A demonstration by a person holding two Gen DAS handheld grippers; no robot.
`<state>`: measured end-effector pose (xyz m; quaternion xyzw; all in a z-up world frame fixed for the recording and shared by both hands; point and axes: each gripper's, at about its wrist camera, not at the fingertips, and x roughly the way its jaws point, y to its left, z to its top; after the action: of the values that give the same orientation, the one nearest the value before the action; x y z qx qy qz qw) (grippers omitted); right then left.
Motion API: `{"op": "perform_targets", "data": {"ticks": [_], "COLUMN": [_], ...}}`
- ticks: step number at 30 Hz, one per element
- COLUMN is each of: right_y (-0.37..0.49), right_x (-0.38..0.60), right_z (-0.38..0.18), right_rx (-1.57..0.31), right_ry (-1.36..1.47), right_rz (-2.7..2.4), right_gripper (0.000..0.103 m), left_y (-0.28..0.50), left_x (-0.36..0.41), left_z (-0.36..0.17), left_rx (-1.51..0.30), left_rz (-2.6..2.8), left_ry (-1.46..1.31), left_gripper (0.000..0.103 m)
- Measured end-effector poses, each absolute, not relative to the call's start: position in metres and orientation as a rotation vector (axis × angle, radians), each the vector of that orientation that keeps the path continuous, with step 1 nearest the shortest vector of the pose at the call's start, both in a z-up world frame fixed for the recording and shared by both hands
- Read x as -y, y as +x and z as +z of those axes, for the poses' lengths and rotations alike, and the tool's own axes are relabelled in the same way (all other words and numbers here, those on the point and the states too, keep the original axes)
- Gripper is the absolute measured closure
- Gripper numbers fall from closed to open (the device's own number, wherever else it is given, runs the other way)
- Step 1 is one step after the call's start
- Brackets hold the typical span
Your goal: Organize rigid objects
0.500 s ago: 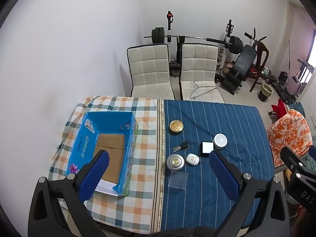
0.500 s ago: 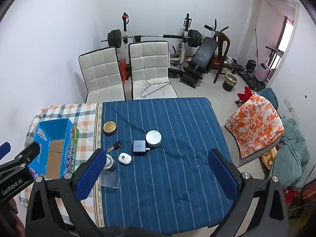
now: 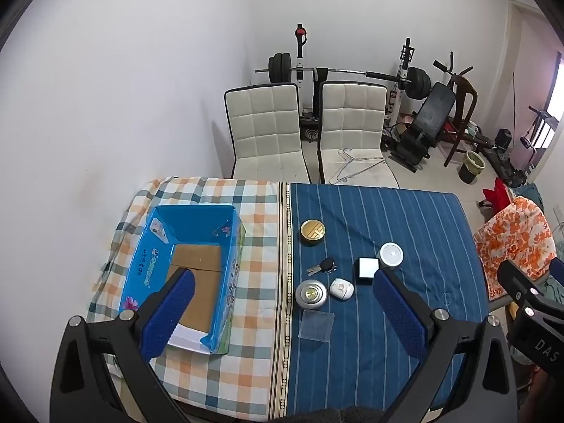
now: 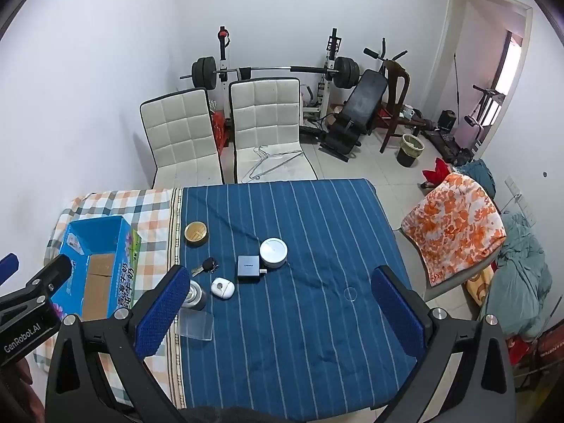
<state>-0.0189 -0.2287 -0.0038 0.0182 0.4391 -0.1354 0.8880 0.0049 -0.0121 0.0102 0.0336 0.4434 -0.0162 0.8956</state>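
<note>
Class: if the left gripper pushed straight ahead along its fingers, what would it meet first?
Probably the round silver tin on the blue striped cloth, since the open left gripper aims about there; depth is uncertain.

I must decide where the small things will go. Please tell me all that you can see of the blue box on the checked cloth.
The blue box is an open cardboard carton, printed bright blue outside with white characters and a pink flower. Its top is cut away; the plain brown floor inside looks empty. It stands upright on the checked cloth, left of the striped blue cloth, apart from the small items. Nothing touches it except the cloth beneath it.
</note>
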Motion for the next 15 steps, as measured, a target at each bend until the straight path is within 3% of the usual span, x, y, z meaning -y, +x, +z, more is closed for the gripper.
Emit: {"op": "perform_targets", "data": {"ticks": [15], "right_y": [-0.0261], "right_x": [0.2337], "right_z": [-0.0019], "right_rx": [-0.908], "right_ry": [0.049], "right_rz": [-0.276], "right_gripper": [0.0], "left_y": [0.0026], "left_x": [0.0086], "left_z": [0.0083], "left_rx": [-0.91], "left_rz": [-0.039], "left_ry": [0.067], "left_gripper": [0.0]}}
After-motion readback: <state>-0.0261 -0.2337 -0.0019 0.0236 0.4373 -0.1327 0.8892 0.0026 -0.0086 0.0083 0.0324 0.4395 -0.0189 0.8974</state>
